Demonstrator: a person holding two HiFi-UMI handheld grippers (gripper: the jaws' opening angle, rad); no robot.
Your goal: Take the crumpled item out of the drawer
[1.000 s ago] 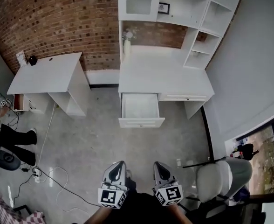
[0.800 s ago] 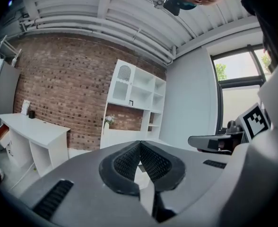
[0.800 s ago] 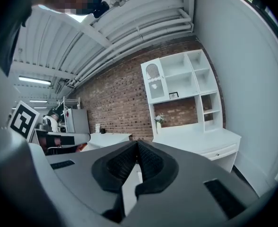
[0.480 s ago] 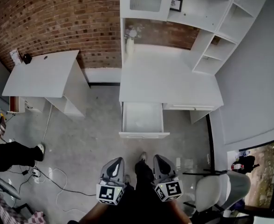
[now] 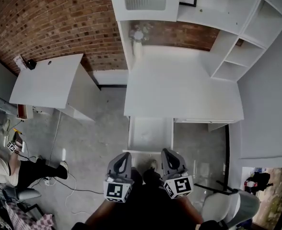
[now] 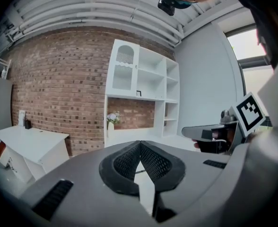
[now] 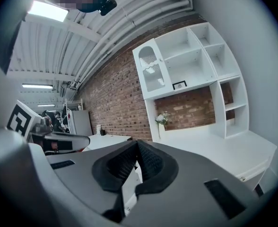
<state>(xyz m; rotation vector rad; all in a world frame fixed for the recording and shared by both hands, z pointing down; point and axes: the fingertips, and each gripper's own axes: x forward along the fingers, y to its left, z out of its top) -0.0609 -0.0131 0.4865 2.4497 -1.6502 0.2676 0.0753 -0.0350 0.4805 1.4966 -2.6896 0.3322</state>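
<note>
The white desk's drawer (image 5: pixel 150 134) stands pulled out, just beyond my two grippers in the head view. Its inside looks pale, and I cannot make out a crumpled item in it. My left gripper (image 5: pixel 123 156) is held low at the drawer's front left corner, shut with nothing between its pads (image 6: pixel 140 144). Alongside it, at the front right corner, my right gripper (image 5: pixel 167 153) is also shut and empty (image 7: pixel 137 144). Both point toward the desk and its shelf unit (image 6: pixel 141 86).
The desk top (image 5: pixel 179 87) carries a small vase of flowers (image 5: pixel 138 37) by the brick wall. A second white desk (image 5: pixel 47 80) stands to the left. A seated person (image 5: pixel 9 164) and floor cables (image 5: pixel 59 178) are at lower left, a chair (image 5: pixel 225 207) at lower right.
The head view has moved forward to the desk; the open drawer now lies right in front of both grippers. Both grippers stay shut and side by side.
</note>
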